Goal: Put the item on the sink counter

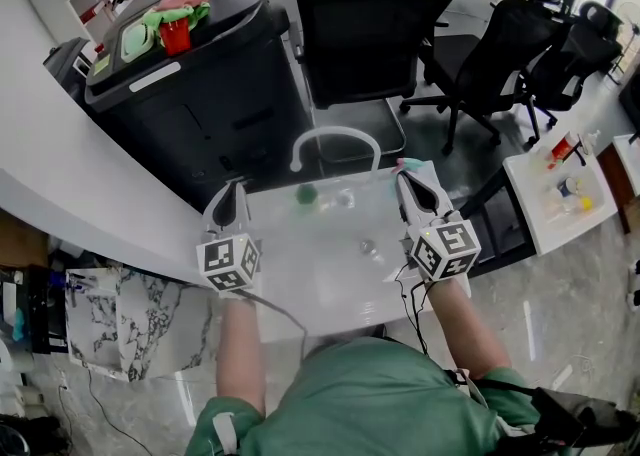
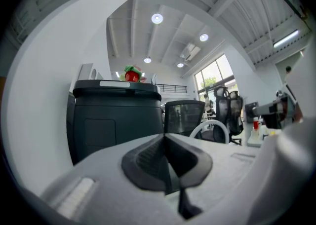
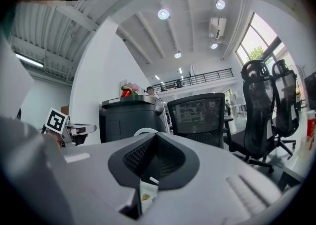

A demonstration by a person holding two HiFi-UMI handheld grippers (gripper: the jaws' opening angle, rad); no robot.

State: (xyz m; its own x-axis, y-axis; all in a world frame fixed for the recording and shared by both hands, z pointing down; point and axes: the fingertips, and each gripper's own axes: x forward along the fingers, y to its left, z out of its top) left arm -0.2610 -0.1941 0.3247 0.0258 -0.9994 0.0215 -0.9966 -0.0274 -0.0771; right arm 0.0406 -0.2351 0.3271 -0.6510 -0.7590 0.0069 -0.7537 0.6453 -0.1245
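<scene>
Left tool (image 1: 233,194): I am holding it shut and empty over the table's (image 1: 300,284) left edge.
Green item (image 1: 306,194): lying near the far edge, below the faucet (image 1: 335,140); looking small and light, so I am judging a gentle pinch across its sides best.
Clear item (image 1: 344,198): sitting just beside it, probably slippery.
Right tool (image 1: 410,189): I am holding it closed at the right edge; a pale scrap is showing between its pads, unidentifiable.

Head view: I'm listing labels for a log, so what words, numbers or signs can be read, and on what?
No readable words or numbers.
Cubes on the left gripper and right gripper: black-and-white square markers, no letters.
White strip on the black bin: too small to read.
Bottles on the side table: labels blurred.
</scene>
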